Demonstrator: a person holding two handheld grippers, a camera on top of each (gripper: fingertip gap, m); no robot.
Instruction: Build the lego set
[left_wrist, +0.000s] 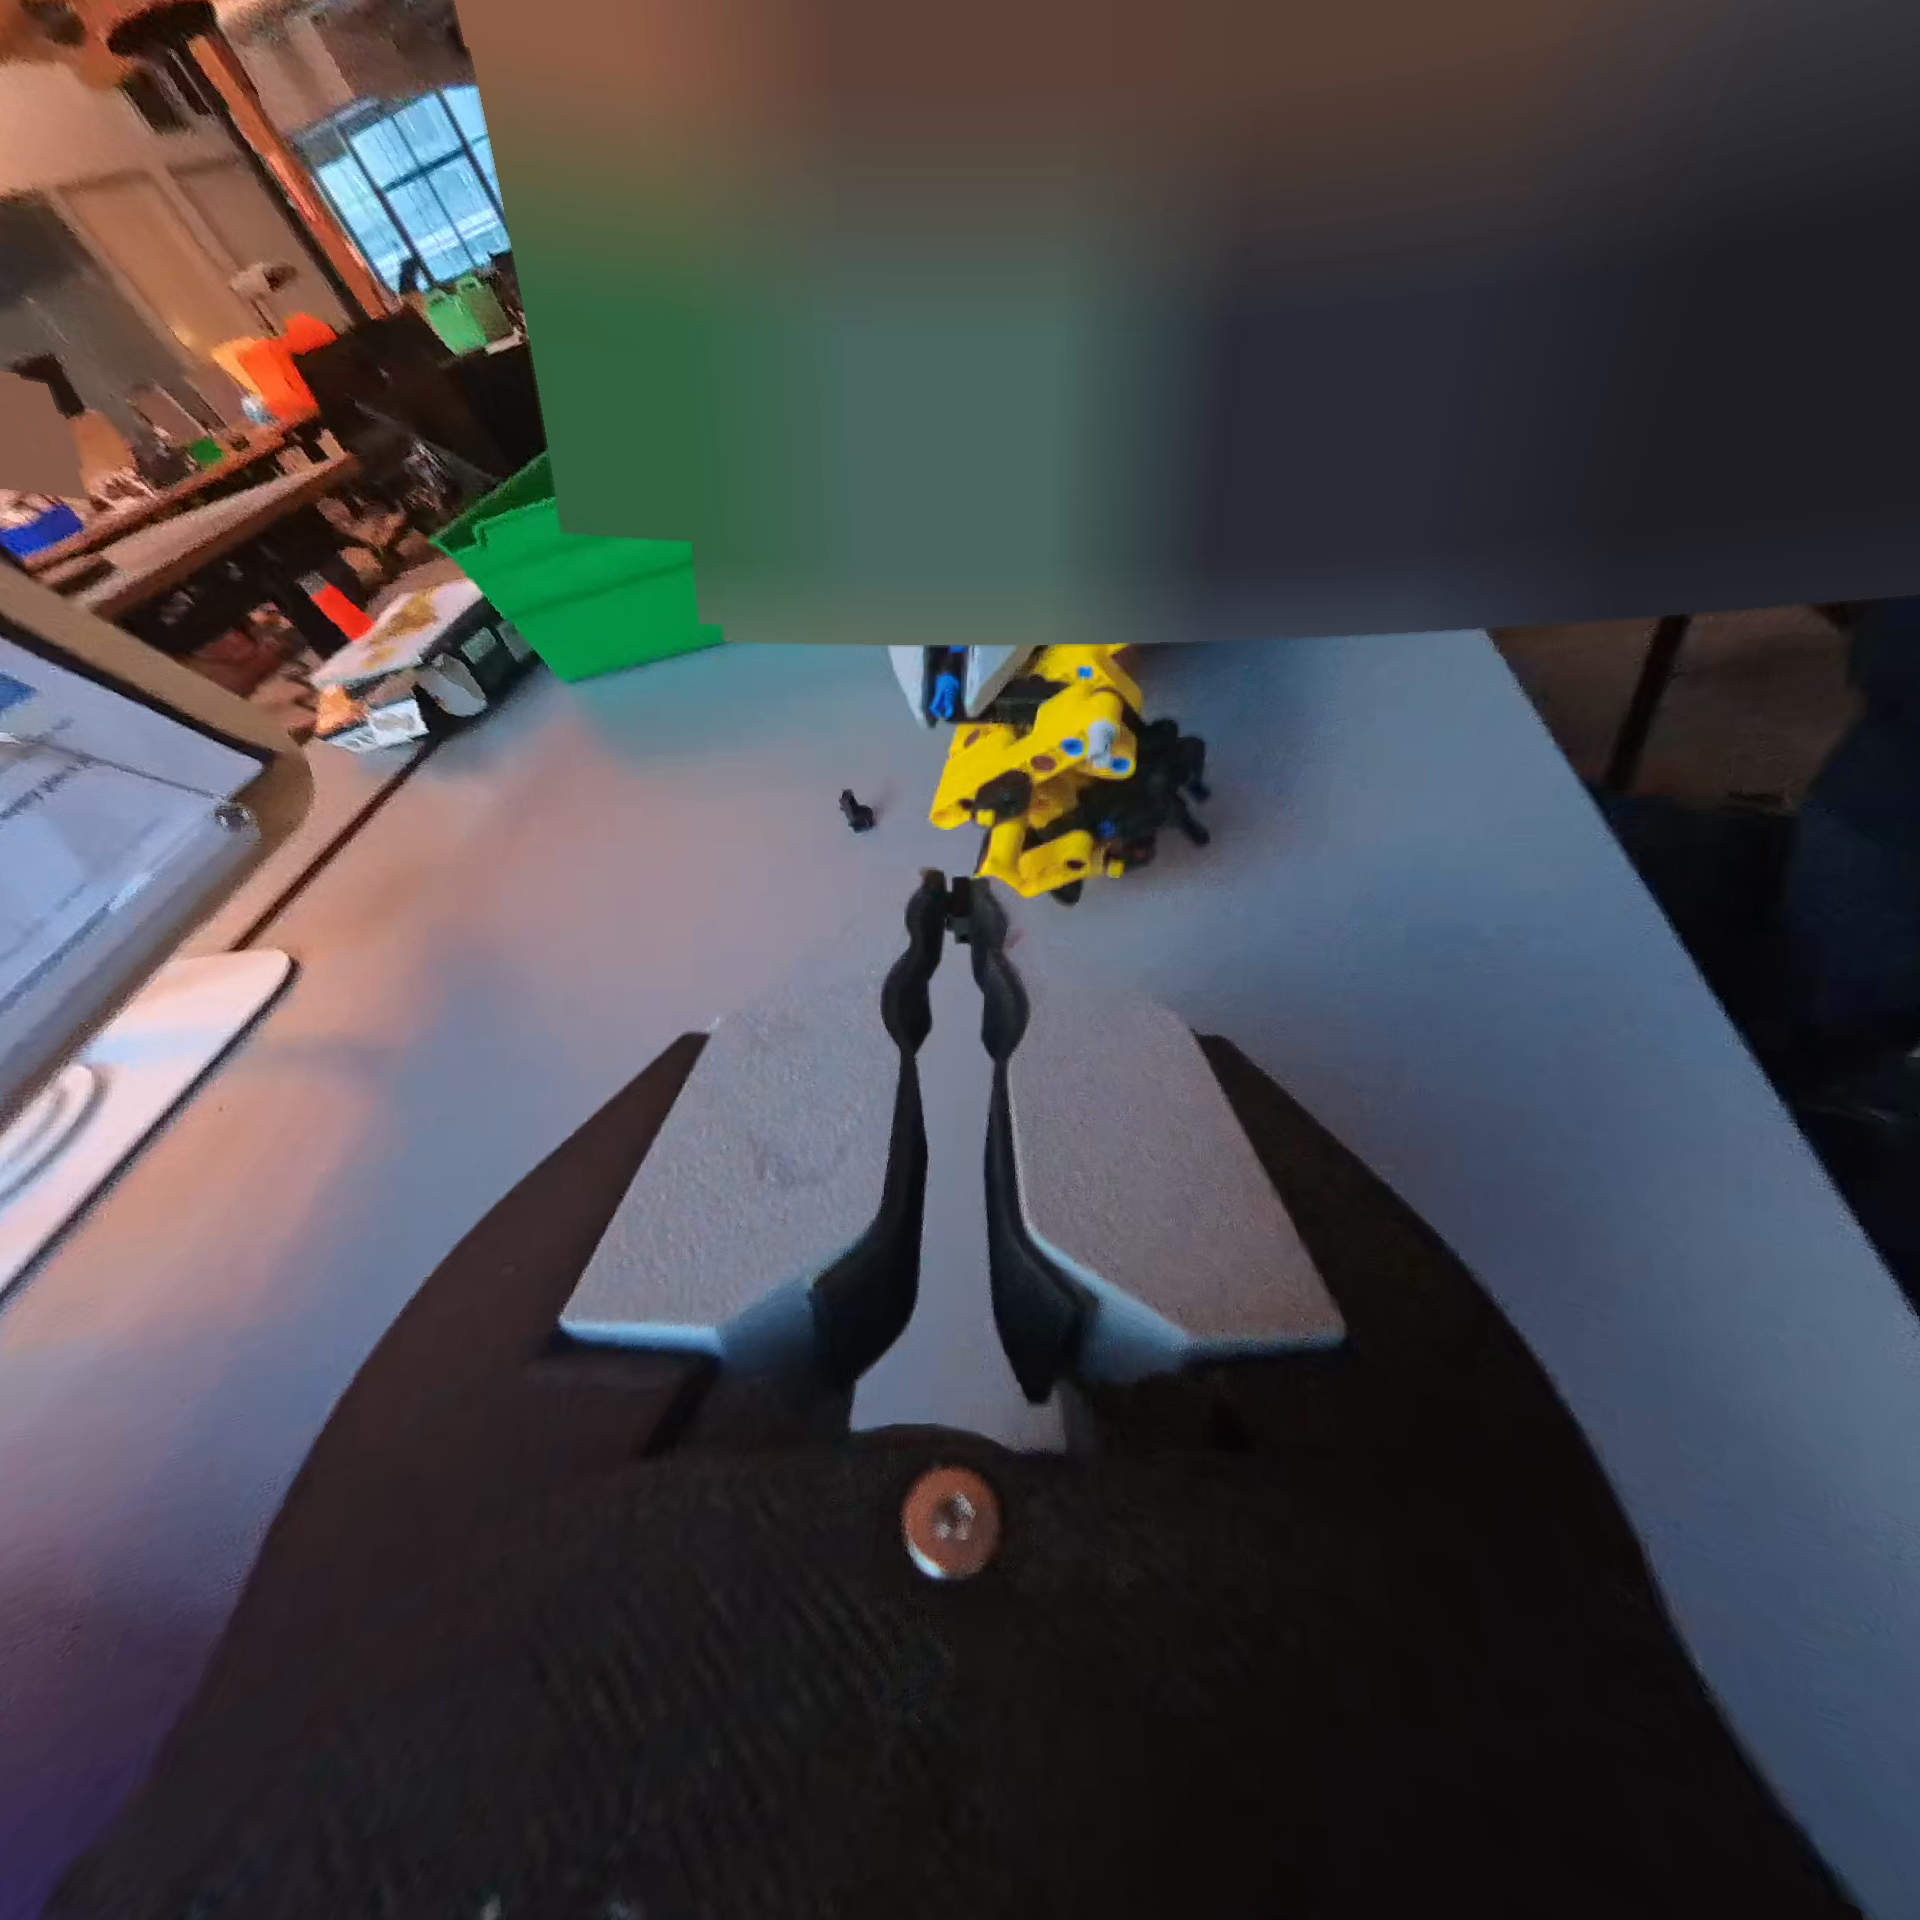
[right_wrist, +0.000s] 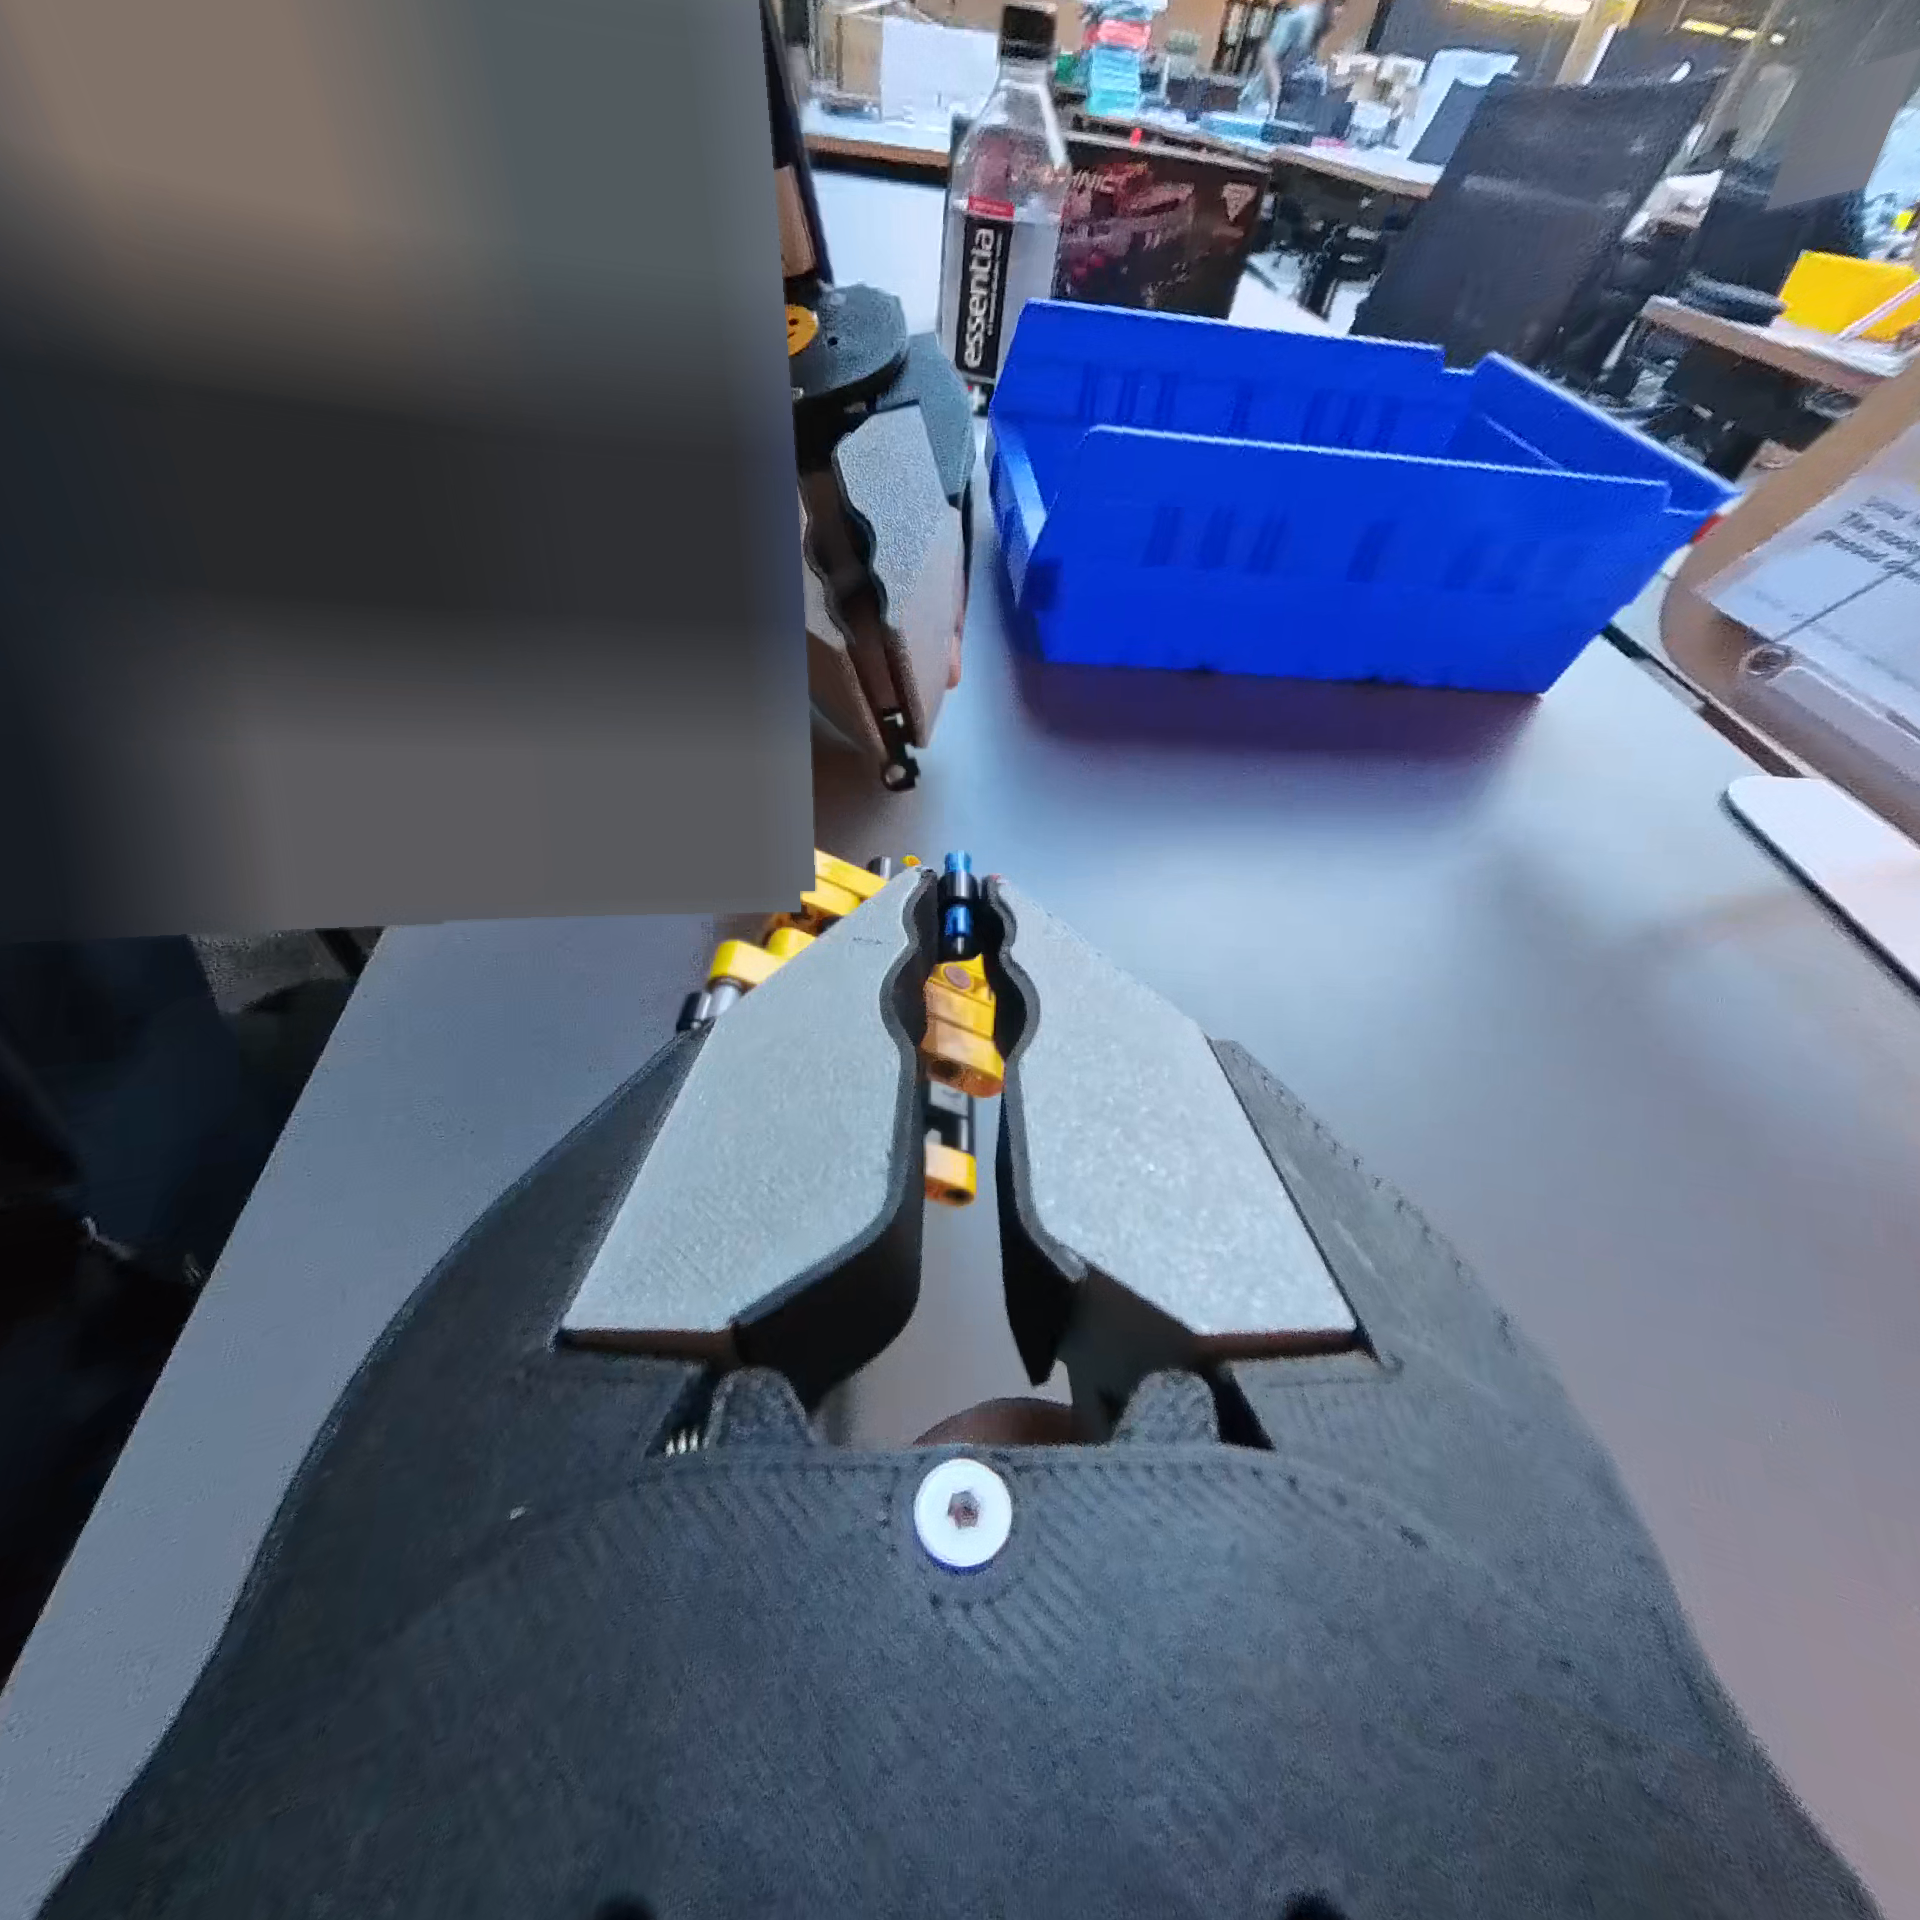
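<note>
Grey table (right_wrist: 1351, 987), claws (right_wrist: 957, 896) gripping lego model (right_wrist: 961, 1023)

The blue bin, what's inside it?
The blue bin shows only bare ribbed walls. Its front wall hides the floor, so any pieces inside cannot be seen. A water bottle stands behind it.

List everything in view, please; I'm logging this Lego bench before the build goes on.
Lego assembly: 1, yellow and black, on the table, in the right gripper.
Loose pin: 1, black, left of the assembly.
Small piece: 1, dark, at the left gripper's tips.
Storage bin: 1, blue, far side.
Storage bin: 1, green.
Water bottle: 1, clear, behind the blue bin.
Table: 1, grey.
Left gripper: 1, black and grey.
Right gripper: 1, black and grey.
</note>
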